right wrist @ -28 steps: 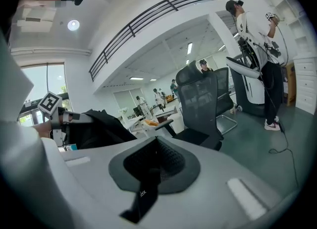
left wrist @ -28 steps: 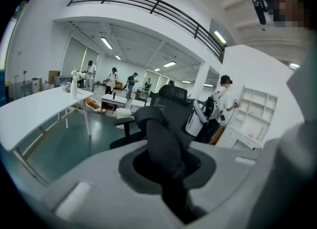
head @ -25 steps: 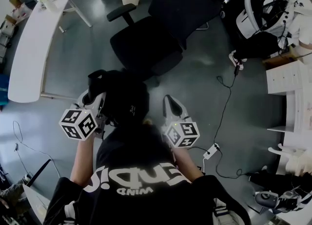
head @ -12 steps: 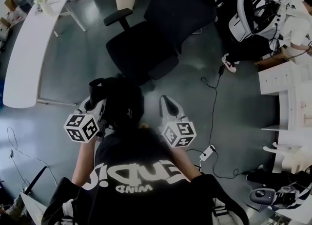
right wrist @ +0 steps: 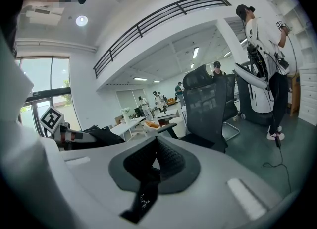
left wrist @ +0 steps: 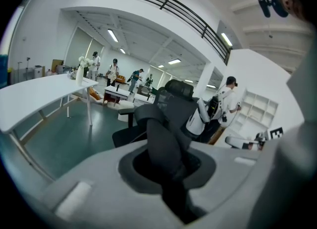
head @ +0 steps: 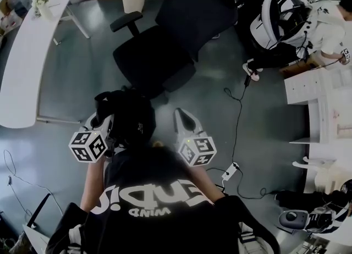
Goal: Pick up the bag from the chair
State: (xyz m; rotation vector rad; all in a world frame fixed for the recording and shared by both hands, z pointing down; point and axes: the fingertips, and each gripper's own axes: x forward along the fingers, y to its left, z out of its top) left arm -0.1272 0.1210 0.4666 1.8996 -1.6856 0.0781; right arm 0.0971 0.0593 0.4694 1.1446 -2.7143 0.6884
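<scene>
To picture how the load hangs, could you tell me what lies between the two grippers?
The black bag, held by the left gripper, then bare grey floor up to the right gripper, in the head view.

Upside-down white "WIND" on black shirt (head: pixel 148 173); larger lettering illegible. Tiny "TERX" on black strap tab (right wrist: pixel 142 204).

The person wears a black, short-sleeved T-shirt (head: pixel 144 184) with big white lettering (head: pixel 148 202) printed across it. The left gripper (head: pixel 98 120) and right gripper (head: pixel 181 116) are smooth, pale grey moulded shells. Each carries a white cube printed with black square markers, the left cube (head: pixel 88 145) and the right cube (head: pixel 196 150). A dark rounded collar rings each pair of black, ribbed jaw pads.
</scene>
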